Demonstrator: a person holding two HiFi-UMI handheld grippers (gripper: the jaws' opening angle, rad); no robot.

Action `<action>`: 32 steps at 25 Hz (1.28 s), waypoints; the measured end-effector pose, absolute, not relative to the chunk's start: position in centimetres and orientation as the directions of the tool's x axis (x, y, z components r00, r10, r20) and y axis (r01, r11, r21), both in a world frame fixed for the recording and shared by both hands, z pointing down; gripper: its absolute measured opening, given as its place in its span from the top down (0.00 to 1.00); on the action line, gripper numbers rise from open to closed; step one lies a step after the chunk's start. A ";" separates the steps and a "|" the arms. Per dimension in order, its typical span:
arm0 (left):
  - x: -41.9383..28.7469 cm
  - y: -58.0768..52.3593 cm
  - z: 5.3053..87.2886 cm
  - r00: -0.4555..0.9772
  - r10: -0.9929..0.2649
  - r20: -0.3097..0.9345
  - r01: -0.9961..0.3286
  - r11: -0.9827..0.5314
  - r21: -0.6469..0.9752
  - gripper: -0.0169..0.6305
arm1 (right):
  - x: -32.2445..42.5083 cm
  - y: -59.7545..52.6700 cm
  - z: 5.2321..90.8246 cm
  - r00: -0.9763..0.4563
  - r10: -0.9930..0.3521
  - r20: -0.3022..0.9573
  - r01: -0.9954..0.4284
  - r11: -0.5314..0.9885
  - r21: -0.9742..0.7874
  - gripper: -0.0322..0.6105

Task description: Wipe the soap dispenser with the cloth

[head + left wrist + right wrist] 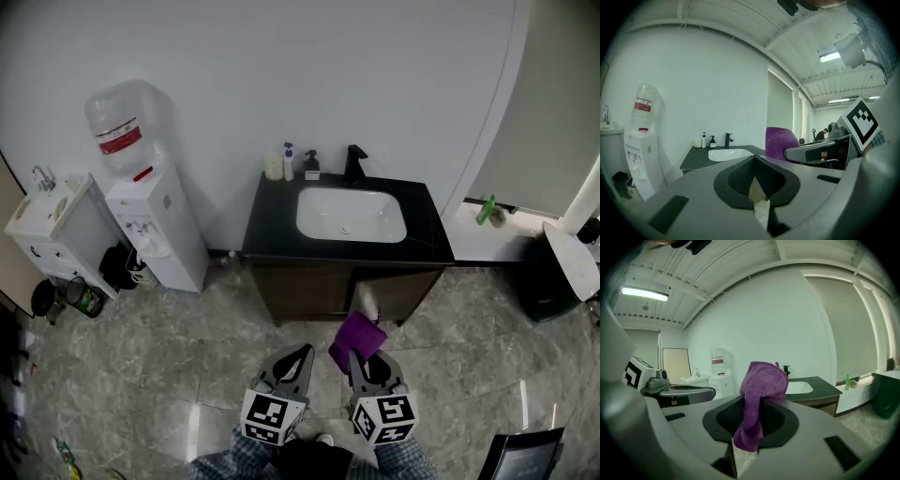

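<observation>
A dark soap dispenser [311, 166] stands at the back of the black counter [272, 230], left of the black faucet [354, 161], with a white pump bottle [288, 159] beside it. In the left gripper view the dispenser [712, 142] is small and far off. My right gripper [364, 358] is shut on a purple cloth [356, 337], which sticks up and drapes between its jaws [761, 380]. My left gripper [302, 352] is shut with nothing in it. Both grippers hover over the floor, well short of the counter. The cloth [780, 140] also shows in the left gripper view.
A white basin [352, 216] is set in the counter above a brown cabinet [309, 286]. A water cooler [141, 187] and a small white sink unit [47, 211] stand at the left. At the right are a green bottle [485, 209] on a ledge and a dark bin [548, 281].
</observation>
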State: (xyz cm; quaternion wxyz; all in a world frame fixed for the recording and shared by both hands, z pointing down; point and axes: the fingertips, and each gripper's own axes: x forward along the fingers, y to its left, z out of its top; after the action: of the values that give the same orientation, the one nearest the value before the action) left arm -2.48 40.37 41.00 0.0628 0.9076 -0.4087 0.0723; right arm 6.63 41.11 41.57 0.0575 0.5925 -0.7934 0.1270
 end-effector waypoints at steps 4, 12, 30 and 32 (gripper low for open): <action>-2.6 40.7 40.5 0.639 -0.749 0.178 -0.766 -0.641 0.051 0.97 | 7.8 41.0 41.4 -0.285 -0.929 0.237 -0.956 0.257 -0.143 0.82; -1.6 40.5 40.2 0.590 -0.785 0.189 -0.800 -0.600 0.003 0.97 | 9.8 40.3 41.2 -0.317 -0.920 0.228 -0.945 0.289 -0.151 0.82; -0.5 32.2 41.3 0.551 -0.815 0.183 -0.826 -0.563 -0.022 0.97 | 12.8 34.2 43.0 -0.308 -0.920 0.243 -0.949 0.277 -0.151 0.82; -1.0 29.3 41.3 0.546 -0.818 0.183 -0.829 -0.559 -0.027 0.97 | 12.6 31.4 43.0 -0.304 -0.922 0.239 -0.948 0.269 -0.171 0.82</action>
State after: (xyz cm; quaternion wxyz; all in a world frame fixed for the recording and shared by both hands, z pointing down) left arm -1.03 29.28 41.33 0.0314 0.8786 -0.4684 0.0873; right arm 12.57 31.39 43.02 0.0459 0.5879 -0.7952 0.1412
